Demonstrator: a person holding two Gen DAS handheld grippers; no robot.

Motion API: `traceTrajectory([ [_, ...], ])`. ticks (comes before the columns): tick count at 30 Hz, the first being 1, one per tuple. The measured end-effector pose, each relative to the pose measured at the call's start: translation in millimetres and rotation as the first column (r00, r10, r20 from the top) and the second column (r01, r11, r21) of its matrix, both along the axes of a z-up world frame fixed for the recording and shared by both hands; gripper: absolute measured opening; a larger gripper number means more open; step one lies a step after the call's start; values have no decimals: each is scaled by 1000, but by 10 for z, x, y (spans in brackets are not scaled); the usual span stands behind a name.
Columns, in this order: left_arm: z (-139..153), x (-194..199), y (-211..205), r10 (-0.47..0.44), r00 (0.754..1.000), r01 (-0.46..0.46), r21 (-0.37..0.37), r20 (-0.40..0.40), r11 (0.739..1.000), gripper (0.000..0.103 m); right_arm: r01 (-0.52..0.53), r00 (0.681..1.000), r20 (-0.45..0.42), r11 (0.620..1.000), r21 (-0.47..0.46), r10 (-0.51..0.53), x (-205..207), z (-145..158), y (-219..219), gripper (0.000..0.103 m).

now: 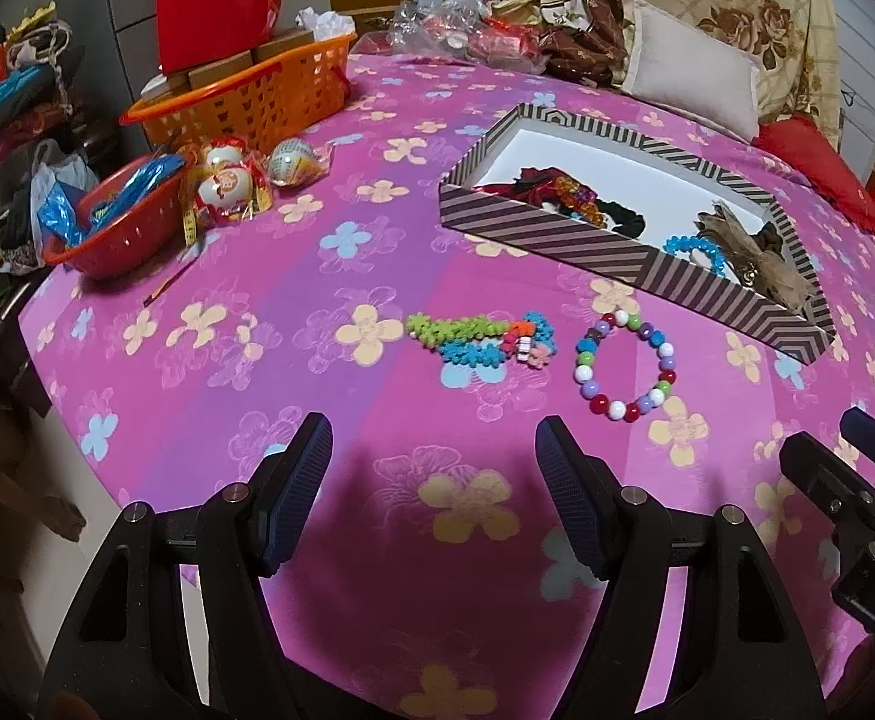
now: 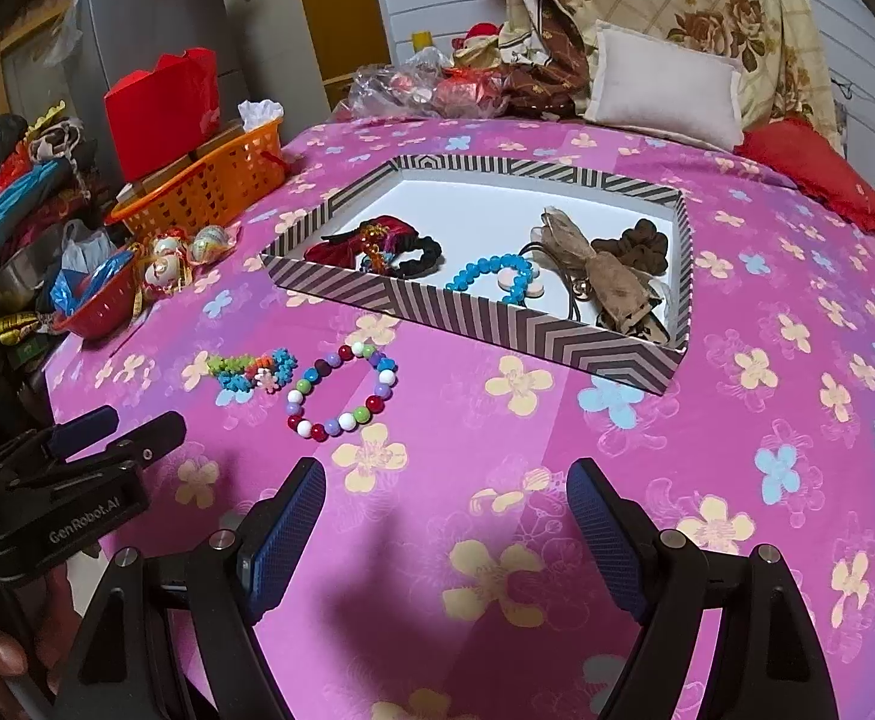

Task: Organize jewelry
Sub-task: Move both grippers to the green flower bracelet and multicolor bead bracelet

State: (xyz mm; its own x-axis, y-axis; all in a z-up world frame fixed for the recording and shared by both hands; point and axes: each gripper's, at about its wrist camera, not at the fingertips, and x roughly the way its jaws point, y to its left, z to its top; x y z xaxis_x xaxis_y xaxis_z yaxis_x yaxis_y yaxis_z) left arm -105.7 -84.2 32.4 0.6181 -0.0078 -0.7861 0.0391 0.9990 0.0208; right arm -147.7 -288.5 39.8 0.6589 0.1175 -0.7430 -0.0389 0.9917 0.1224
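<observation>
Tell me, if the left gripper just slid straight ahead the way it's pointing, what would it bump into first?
Probably the green and blue flower-bead bracelet, lying straight ahead of the open left gripper on the pink cloth. Only bare cloth lies between, though depth is uncertain.

Striped box (image 2: 515, 324), shallow, white inside, sits flat on the pink floral cloth. Inside: red/black scrunchie cluster with small coloured beads (image 2: 377, 243) at left, blue bead bracelet (image 2: 485, 276) in the middle with a small pale flower piece touching it, tan fabric bow (image 2: 605, 276) and dark brown scrunchie (image 2: 632, 243) at right. Outside, near the box's front wall: round multicolour bead bracelet (image 1: 626, 366) lying flat and open, flower-bead bracelet (image 1: 479, 339) (green, blue, orange) bunched just beside it, apart.
</observation>
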Motion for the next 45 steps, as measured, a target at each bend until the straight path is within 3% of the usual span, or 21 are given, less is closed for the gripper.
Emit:
traceTrajectory([
  [7,-74,141,188,8,999,-10,-52,-35,999,71,-20,1000,-22,1000,11,20,123,-104,30,81],
  [16,-121,393,235,-19,999,18,-14,-40,1000,71,-87,996,-28,996,-7,87,413,-187,186,81],
  [25,-194,614,206,-40,996,38,-25,-75,999,71,-127,991,-41,992,-27,126,677,-277,317,81],
  [45,-312,809,96,-77,992,77,-12,-96,997,71,-169,985,-50,984,-54,166,852,-387,413,81],
])
